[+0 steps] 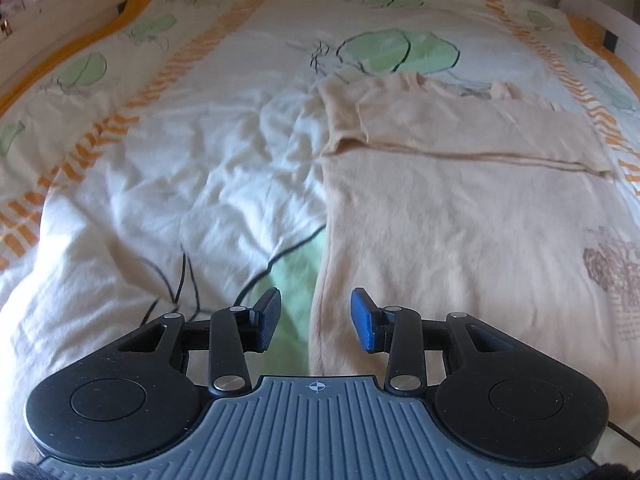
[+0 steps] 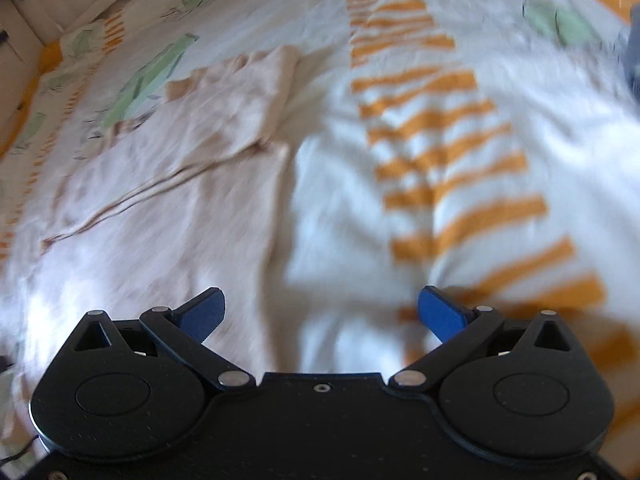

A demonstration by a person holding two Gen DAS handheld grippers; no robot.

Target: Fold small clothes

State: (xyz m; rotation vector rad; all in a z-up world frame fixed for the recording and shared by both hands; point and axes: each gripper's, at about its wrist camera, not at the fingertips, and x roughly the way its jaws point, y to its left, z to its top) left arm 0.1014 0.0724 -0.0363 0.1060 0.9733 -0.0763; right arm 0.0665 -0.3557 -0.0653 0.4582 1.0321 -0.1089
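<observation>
Blurred shirt (image 2: 168, 184) (print (image 1: 614, 272) cut off)

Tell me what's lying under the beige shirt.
The beige shirt lies flat on the patterned bedspread, white with green shapes and orange stripes. Whatever the cloth covers is hidden; a sleeve is folded across its top.

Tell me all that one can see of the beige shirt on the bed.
The beige shirt is soft knit cloth lying flat on the bedcover, with one sleeve folded across its upper part. A brownish print shows near one edge. Neither gripper holds it; the left gripper hovers open over its side edge.
</observation>
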